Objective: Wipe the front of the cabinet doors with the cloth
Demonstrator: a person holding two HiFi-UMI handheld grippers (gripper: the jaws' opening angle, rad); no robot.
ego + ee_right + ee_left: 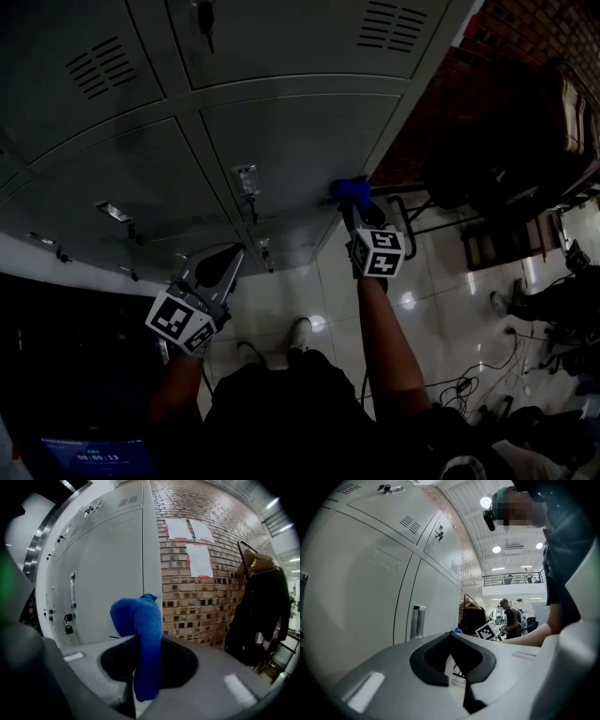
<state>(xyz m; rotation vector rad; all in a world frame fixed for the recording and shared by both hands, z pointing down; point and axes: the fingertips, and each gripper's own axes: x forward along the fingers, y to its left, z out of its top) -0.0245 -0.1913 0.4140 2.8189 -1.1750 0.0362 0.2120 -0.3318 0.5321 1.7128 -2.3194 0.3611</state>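
In the head view, grey metal cabinet doors (281,141) with vent slots fill the upper left. The right tool (352,202) reaches to the right edge of a lower door, and a blue cloth (351,190) is bunched at its tip, right at that edge. This view does not show whether the cloth presses on the metal. The left tool (228,261) hangs lower and to the left, near the bottom row of doors and apart from the cloth. Glossy floor tiles (281,300) lie below.

In the left gripper view, the left tool (451,637) has its 2 jaws pressed together with nothing between them. A door with an upright metal handle (417,622) stands just beyond on the left. A corner of the cloth (456,631) and the right tool's marker cube (489,630) show past the tips. A person (512,618) stands well back in the hall.

In the right gripper view, the right tool (140,658) pinches the cloth (143,630) between its 2 jaws. The cloth rises in a fold above them and droops down in front. Behind it are the cabinet's end door (110,573) and a padlock (69,629). A brick wall (187,597) with 3 paper sheets (199,559) stands to the right, and a dark coat (262,616) hangs on a rack.
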